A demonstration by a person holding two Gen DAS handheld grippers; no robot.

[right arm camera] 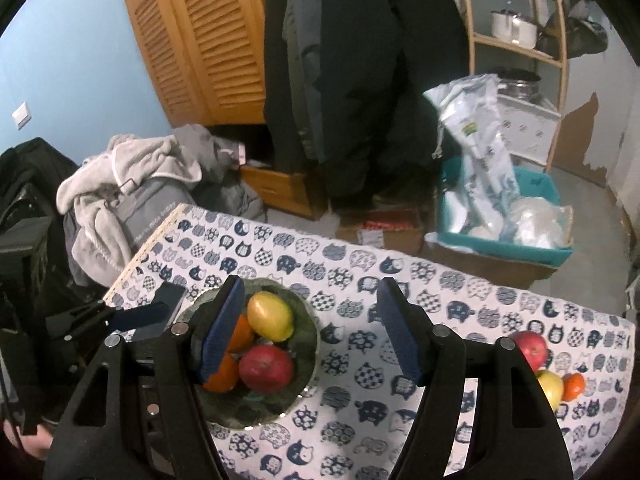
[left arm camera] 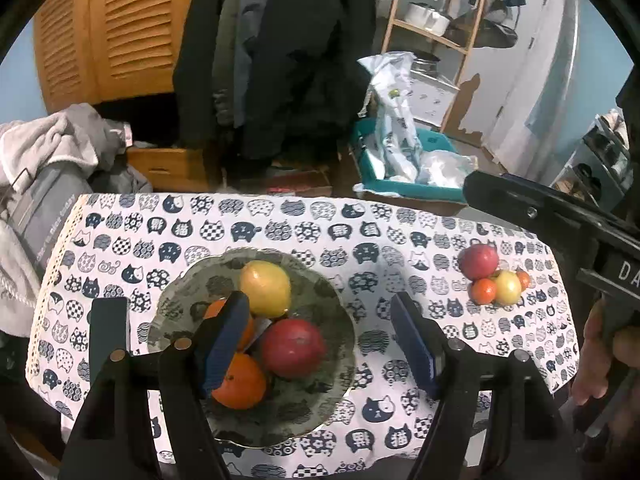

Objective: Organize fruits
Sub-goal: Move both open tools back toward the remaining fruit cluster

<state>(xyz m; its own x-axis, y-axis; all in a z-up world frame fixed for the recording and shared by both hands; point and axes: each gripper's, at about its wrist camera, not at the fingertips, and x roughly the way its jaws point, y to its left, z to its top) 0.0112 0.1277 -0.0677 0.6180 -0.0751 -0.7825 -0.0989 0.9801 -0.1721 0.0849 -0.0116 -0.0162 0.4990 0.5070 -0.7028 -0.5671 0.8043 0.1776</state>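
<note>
A glass plate on the cat-print tablecloth holds a yellow lemon, a red apple and two oranges. The plate also shows in the right wrist view. A loose pile sits at the table's right: a red apple, a yellow fruit and small oranges. My left gripper is open and empty above the plate. My right gripper is open and empty, above the plate's right rim; the loose red apple lies to its right.
The table has its far edge near a teal bin with plastic bags on the floor. Clothes and a bag pile at the left. Wooden shelves and hanging coats stand behind.
</note>
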